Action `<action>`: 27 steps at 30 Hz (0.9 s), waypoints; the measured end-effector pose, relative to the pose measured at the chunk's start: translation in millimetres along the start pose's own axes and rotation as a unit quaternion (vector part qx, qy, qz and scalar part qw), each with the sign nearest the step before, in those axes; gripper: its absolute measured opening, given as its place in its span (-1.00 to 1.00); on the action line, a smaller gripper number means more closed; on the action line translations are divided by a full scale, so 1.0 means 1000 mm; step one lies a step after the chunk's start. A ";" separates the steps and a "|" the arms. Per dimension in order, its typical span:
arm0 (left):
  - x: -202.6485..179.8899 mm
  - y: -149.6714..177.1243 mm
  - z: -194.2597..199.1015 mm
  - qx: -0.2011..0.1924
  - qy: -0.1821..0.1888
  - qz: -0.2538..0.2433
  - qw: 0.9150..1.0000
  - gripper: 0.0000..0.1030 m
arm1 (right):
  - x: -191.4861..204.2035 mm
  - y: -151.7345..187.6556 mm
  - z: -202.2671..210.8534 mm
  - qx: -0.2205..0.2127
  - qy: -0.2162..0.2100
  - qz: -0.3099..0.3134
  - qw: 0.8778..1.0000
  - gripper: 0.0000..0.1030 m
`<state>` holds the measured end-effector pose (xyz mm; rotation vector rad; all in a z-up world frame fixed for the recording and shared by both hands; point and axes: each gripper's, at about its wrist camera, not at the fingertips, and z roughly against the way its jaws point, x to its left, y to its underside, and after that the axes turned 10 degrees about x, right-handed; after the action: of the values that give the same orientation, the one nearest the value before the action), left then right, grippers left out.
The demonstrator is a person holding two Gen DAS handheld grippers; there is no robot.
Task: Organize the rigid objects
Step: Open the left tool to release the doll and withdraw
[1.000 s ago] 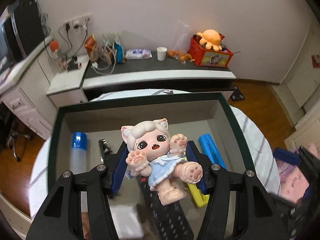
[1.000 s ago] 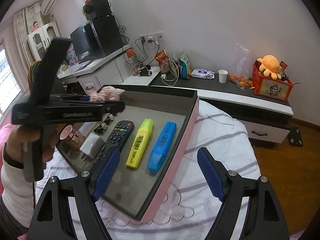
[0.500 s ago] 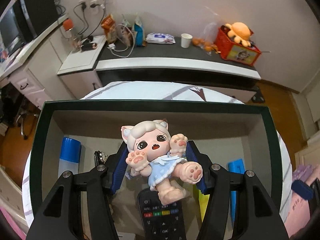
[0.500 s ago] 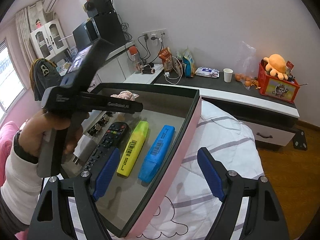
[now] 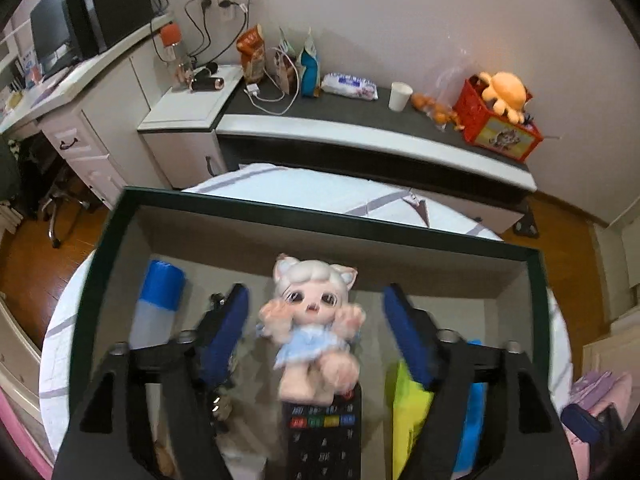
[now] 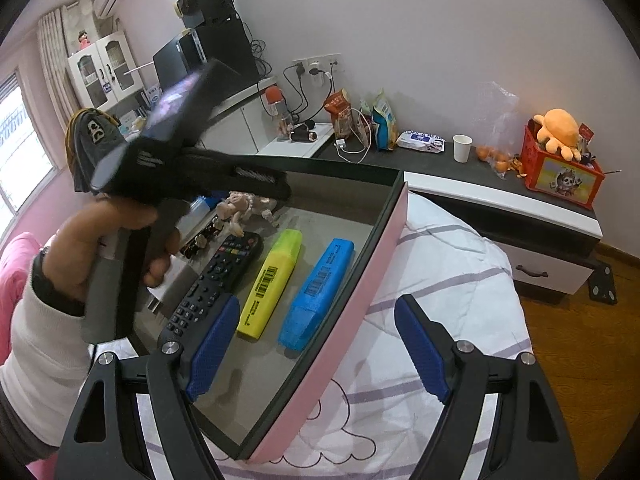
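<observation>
My left gripper (image 5: pixel 316 312) jaws have just been opening; the doll (image 5: pixel 312 328) sits loose btwn them, feet on the remote (image 5: pixel 322 436) inside the box (image 5: pixel 316 216). Right gripper (image 6: pixel 316 344) jaws apart, empty, straddling the box's pink wall. Risk: doll tips or rolls off the remote, w/ nothing propping it. Free floor lies toward the far wall; highlighters (image 6: pixel 272 284) crowd the right side.

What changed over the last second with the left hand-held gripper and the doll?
The left hand-held gripper has just opened its jaws, letting go of the cat-eared doll, now blurred between them above the remote in the box. Right hand-held gripper stayed open and empty; highlighters unmoved.
</observation>
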<state>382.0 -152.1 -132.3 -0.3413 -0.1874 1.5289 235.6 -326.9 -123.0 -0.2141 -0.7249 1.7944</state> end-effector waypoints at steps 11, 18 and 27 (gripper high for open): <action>0.038 0.059 0.076 -0.048 0.048 -0.015 0.998 0.86 | 0.020 0.004 0.014 -0.004 0.000 0.004 1.000 0.58; 0.067 0.111 0.117 -0.081 0.032 -0.046 0.995 0.99 | 0.059 0.002 0.023 -0.003 0.004 0.026 1.000 0.58; 0.087 0.153 0.144 -0.109 -0.007 -0.067 0.992 0.99 | 0.109 0.000 0.040 -0.001 0.040 0.017 0.999 0.69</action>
<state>193.9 -50.3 -55.5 -0.4824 -0.3822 1.3818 177.9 -242.4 -69.0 -0.3000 -0.6683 1.8077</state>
